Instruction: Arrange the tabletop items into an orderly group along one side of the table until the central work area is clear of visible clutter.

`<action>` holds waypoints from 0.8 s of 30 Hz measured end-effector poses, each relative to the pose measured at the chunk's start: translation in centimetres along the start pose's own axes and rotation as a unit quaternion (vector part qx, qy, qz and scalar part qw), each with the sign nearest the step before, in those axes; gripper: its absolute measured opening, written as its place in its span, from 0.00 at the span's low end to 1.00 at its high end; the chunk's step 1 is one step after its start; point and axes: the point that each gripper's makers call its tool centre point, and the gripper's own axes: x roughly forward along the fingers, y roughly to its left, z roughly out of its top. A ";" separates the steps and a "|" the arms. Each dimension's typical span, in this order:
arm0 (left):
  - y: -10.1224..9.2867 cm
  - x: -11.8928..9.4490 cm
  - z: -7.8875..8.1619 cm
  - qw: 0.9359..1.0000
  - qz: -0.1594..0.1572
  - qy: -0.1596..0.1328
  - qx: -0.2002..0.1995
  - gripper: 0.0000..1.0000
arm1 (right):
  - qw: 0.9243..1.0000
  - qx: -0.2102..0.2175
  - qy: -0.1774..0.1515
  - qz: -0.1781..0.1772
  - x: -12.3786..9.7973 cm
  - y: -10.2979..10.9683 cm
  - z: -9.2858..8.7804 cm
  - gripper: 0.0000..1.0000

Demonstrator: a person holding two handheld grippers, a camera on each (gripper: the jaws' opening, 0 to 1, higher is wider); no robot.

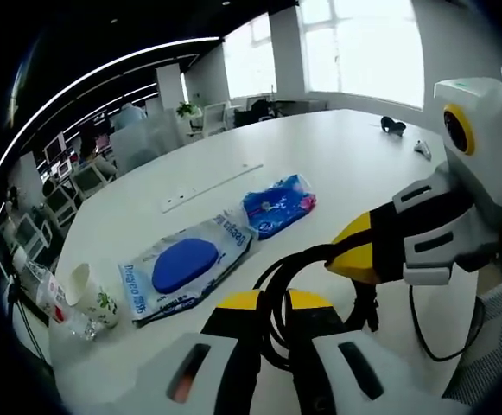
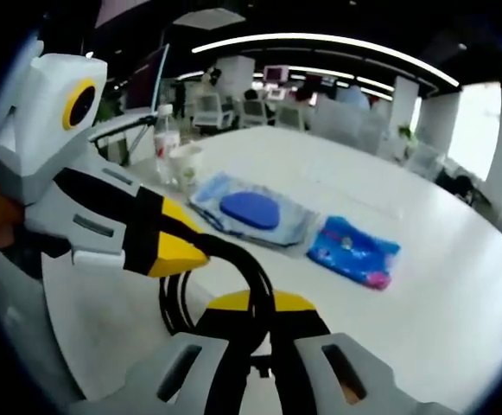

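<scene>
From the left tool (image 1: 272, 322), the far left of the white counter (image 1: 337, 147) holds a paper cup (image 1: 86, 294) and a clear bottle (image 1: 47, 303) at the edge. Just right of them, ahead of the tool, lies a flat clear pouch (image 1: 186, 266) with a blue oval inside, its long axis slanting up to the right, and beyond its far end a smaller blue packet (image 1: 278, 204) lies along much the same line. A looped black cable (image 1: 272, 298) sits between both tools: the left tool's jaws look closed on it, and the right tool (image 1: 354, 251), coming in from the right, grips it too. In the right gripper view the cable (image 2: 242, 285) runs between the right tool's (image 2: 259, 320) closed jaws. Risks, as a judgement: pulling the tools apart could snap the loop out of one grip, and a trailing length could sweep the cup and bottle off the edge.
</scene>
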 end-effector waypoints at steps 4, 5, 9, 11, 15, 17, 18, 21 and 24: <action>0.2 0.4 0.1 1.000 0.000 0.004 0.003 0.08 | 1.000 -0.003 0.004 0.002 0.4 -0.2 0.1 0.02; 0.4 0.5 0.1 1.000 0.000 0.005 0.003 0.08 | 1.000 -0.003 0.005 0.003 0.5 -0.3 0.1 0.02; 0.7 0.9 0.1 1.000 0.001 0.008 0.001 0.08 | 1.000 -0.015 0.009 0.007 1.0 -0.4 0.2 0.02; 0.8 1.1 0.1 1.000 -0.002 0.013 0.000 0.08 | 1.000 -0.013 0.012 0.010 1.2 -0.5 0.1 0.02; 1.1 1.6 0.0 1.000 -0.003 0.016 0.001 0.08 | 1.000 -0.013 0.015 0.014 1.7 -0.7 0.1 0.02; 1.3 1.9 0.0 1.000 -0.004 0.017 -0.001 0.08 | 1.000 -0.004 0.016 0.014 2.1 -1.0 0.1 0.02; 1.4 2.1 0.0 1.000 -0.003 0.019 -0.001 0.08 | 1.000 -0.003 0.017 0.016 2.2 -1.0 0.1 0.02; 1.7 2.6 -0.3 1.000 -0.003 0.025 -0.001 0.08 | 1.000 -0.008 0.023 0.020 2.9 -1.1 0.0 0.02; 1.9 3.2 -0.6 0.999 -0.004 0.033 -0.004 0.08 | 0.999 -0.024 0.030 0.023 3.5 -1.2 0.0 0.02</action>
